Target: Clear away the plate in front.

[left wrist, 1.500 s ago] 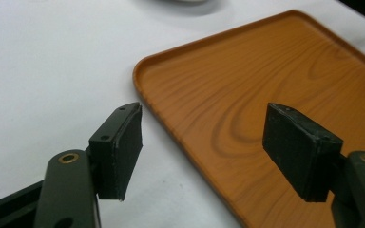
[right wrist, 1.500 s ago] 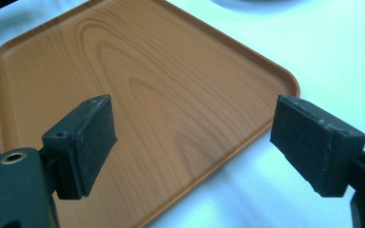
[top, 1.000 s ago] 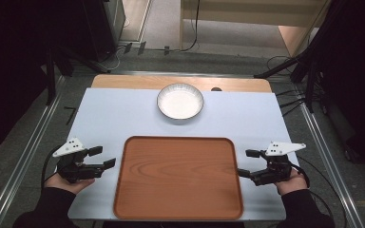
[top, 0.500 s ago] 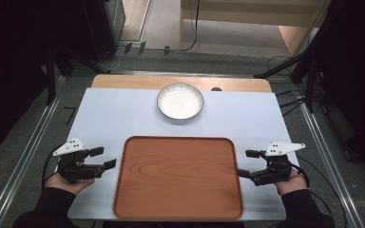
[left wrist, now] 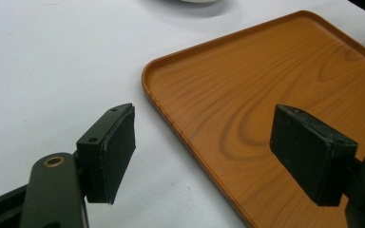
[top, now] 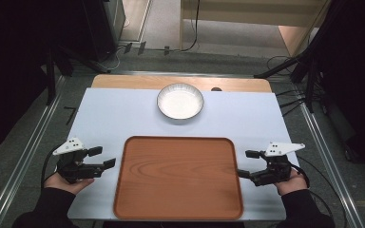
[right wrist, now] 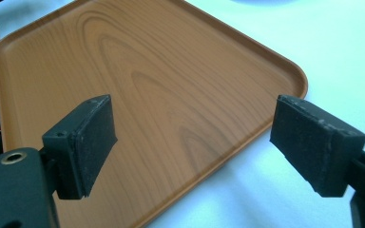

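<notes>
We take the tray (top: pixel 178 183) as our landmark: it lies on the tabletop (top: pixel 104 118) at the near edge, midway across. Behind it, well apart and toward the far edge, sits the bowl (top: pixel 180 100), roughly in line with the tray's middle. Just off the tray's left rim we see the left tongs (top: pixel 102 158), pointing at that rim, jaws spread. Just off its right rim are the right tongs (top: pixel 246 163), pointing inward likewise, jaws spread, close to the rim without gripping it.

Black tongs (top: pixel 101 157), grey plates, dark sleeves (top: pixel 45 212)
</notes>
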Demonstrator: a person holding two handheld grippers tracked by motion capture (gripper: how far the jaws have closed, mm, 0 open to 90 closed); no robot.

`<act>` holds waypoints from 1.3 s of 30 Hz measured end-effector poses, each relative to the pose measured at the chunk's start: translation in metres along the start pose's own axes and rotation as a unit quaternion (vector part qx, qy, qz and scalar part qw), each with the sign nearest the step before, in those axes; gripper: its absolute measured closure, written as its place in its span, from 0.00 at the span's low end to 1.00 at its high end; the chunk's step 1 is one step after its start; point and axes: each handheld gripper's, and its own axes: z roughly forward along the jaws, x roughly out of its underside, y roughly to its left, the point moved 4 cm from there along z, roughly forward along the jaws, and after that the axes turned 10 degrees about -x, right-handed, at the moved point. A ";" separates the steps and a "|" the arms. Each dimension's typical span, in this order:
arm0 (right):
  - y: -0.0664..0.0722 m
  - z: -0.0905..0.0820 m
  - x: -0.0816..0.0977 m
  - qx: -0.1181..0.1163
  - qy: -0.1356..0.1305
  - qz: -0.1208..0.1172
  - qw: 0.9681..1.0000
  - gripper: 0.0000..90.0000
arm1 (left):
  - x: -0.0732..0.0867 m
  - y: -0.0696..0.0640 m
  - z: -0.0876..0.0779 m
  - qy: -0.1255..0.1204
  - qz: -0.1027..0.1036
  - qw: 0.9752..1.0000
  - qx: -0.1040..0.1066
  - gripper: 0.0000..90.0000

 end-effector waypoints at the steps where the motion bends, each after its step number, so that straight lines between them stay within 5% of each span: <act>1: 0.000 0.000 0.000 0.000 0.001 0.000 1.000 0.18 | 0.000 0.000 0.000 0.000 0.000 1.000 0.000 0.27; 18: -0.001 0.000 0.000 0.002 -0.002 0.002 1.000 0.18 | -0.005 0.002 0.007 0.026 -0.035 0.999 -0.017 0.30; 29: -0.001 0.000 0.000 0.002 -0.001 0.003 1.000 0.18 | -0.029 -0.007 0.021 0.038 -0.008 0.999 -0.023 0.33; 39: -0.001 0.003 -0.002 -0.002 0.003 0.002 1.000 0.18 | -0.047 -0.006 0.035 0.049 -0.022 0.998 -0.015 0.32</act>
